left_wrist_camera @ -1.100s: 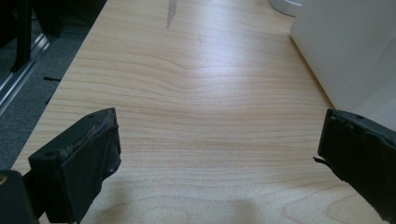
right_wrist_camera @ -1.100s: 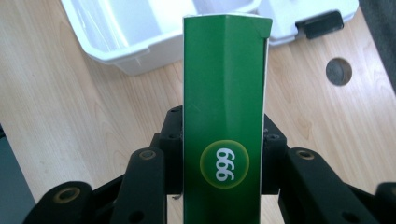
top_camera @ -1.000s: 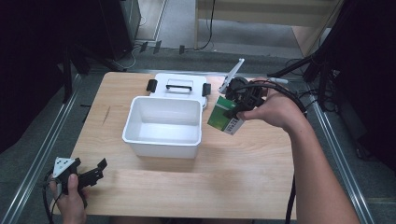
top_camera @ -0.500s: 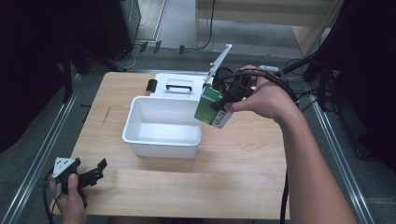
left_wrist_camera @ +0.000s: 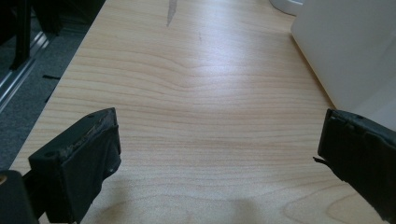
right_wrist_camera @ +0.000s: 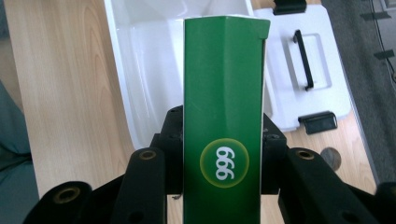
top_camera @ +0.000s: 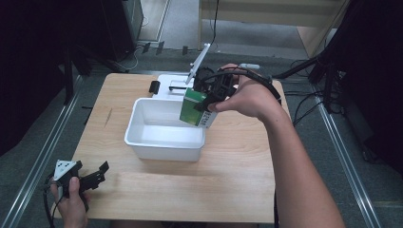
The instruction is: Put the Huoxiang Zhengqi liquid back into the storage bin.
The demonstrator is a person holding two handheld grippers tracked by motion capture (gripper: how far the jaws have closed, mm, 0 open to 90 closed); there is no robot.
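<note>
A green box [top_camera: 194, 107] marked "999" hangs in the air over the right end of the white bin [top_camera: 142, 124], clamped in my right gripper [top_camera: 211, 97]. In the right gripper view the green box [right_wrist_camera: 223, 116] stands tall between the jaws, with the white bin [right_wrist_camera: 122, 65] beneath it. My left gripper [top_camera: 90, 178] rests low at the table's front left corner, open, nothing between its fingers. In the left gripper view my left gripper [left_wrist_camera: 217, 154] shows bare wood between its wide-apart jaws and the bin's wall [left_wrist_camera: 345, 51] at the right.
The bin's white lid [top_camera: 172, 86] with a black handle and black clips lies flat behind the bin; it also appears as the lid [right_wrist_camera: 308, 65] in the right gripper view. The wooden table [top_camera: 228, 171] has free room in front. Cables and stands surround the table on the floor.
My right gripper has carried the green box leftward and up, from beside the bin's right edge to above its right end. The left gripper has stayed still.
</note>
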